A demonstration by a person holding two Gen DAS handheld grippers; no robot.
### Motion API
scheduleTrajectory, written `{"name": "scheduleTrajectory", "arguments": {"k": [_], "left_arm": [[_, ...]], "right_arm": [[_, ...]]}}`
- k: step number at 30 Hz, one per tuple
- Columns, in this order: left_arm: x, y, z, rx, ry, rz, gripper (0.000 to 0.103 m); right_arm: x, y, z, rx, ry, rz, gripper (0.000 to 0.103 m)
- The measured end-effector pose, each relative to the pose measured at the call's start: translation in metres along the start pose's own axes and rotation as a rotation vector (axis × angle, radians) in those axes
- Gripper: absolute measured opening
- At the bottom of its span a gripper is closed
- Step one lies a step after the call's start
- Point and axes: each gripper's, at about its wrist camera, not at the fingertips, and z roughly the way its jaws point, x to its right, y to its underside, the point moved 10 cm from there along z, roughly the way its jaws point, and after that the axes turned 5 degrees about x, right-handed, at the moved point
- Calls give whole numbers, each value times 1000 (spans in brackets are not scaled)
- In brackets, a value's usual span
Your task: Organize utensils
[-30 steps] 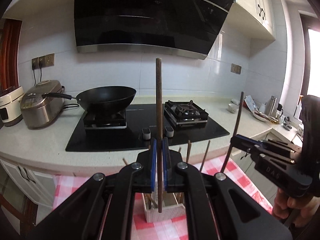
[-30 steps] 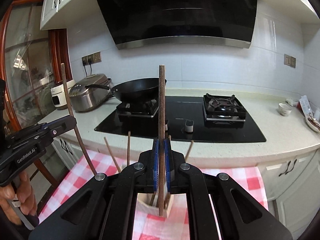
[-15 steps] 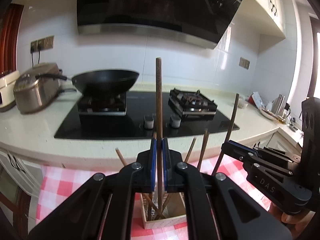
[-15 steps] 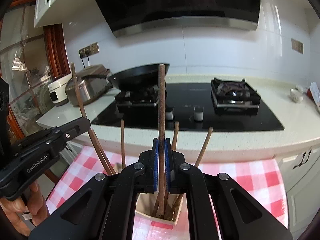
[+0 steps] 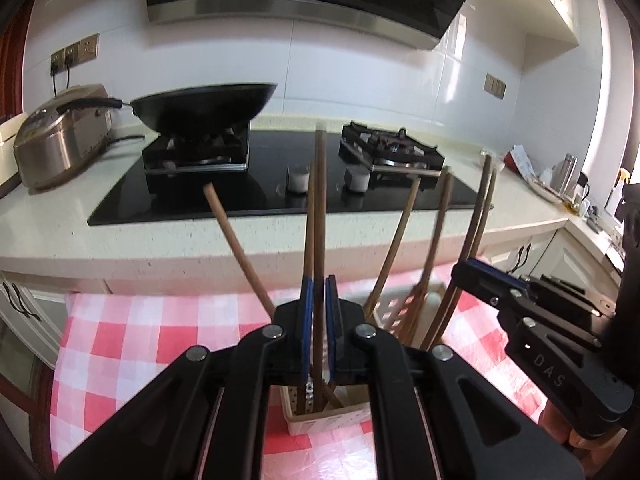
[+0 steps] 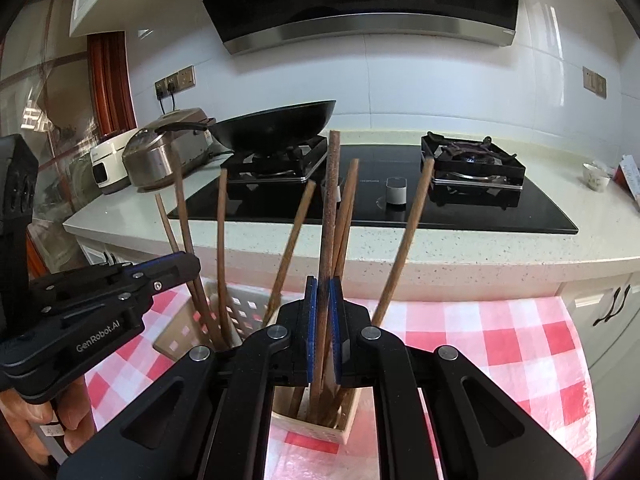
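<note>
A pale perforated holder (image 5: pixel 320 424) (image 6: pixel 308 426) stands on a red-checked cloth with several wooden chopsticks leaning in it. My left gripper (image 5: pixel 318 284) has a brown chopstick (image 5: pixel 319 200) upright between its blue pads, lower end down inside the holder; its jaws are opening. My right gripper (image 6: pixel 323 282) grips a darker speckled chopstick (image 6: pixel 330 200) the same way, tip among the sticks in the holder, and its jaws are opening too. Each gripper shows in the other's view: the right gripper (image 5: pixel 464 272) at the right, the left gripper (image 6: pixel 188 262) at the left.
Behind the cloth (image 5: pixel 140 340) runs a speckled counter edge (image 5: pixel 160 252) with a black hob (image 6: pixel 480 216), a wok (image 5: pixel 200 108) and a rice cooker (image 5: pixel 60 132). A person's hand (image 6: pixel 36 424) holds the left gripper. White cabinets (image 6: pixel 608 320) stand at the right.
Both grippers have sunk with their chopsticks. The sticks' lower ends, above the holder a second ago, now sit inside it among the others.
</note>
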Motion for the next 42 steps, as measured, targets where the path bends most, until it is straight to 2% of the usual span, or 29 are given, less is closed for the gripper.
{"name": "scheduleTrajectory", "arguments": {"k": [3,5,6,7,8,10,13,20,24,26,32,42], "left_arm": [[-3,4,1,2,-1,-6,12],[-6,6,-3,11,-3,-12,25],[-7,6,-7,19,-3,-10,27],[-6,8,-12,31,2,-7,32],[-5,9,-17,40,8,-8,38],[-6,14,-29,65,3,-7,44],[-5,21,-48,99,13,-25,53],[0,66,-89,157,2,-32,69],[8,89,-104,184,5,-10,75],[12,97,-108,194,11,-14,83],[19,101,-108,212,7,-12,91],[19,102,-103,204,4,0,93]], "right_arm": [[1,7,2,14,6,-17,9],[2,7,-1,34,14,-23,11],[4,7,-3,42,21,-21,12],[6,6,-8,58,30,-18,19],[8,6,-12,71,37,-15,38],[12,6,-25,112,52,-5,56],[13,14,-42,143,77,-25,57],[23,52,-74,177,94,-17,69],[24,68,-89,217,80,-10,76],[23,73,-92,221,77,-16,78],[17,79,-88,203,45,-17,81],[12,84,-84,195,31,-17,81]]}}
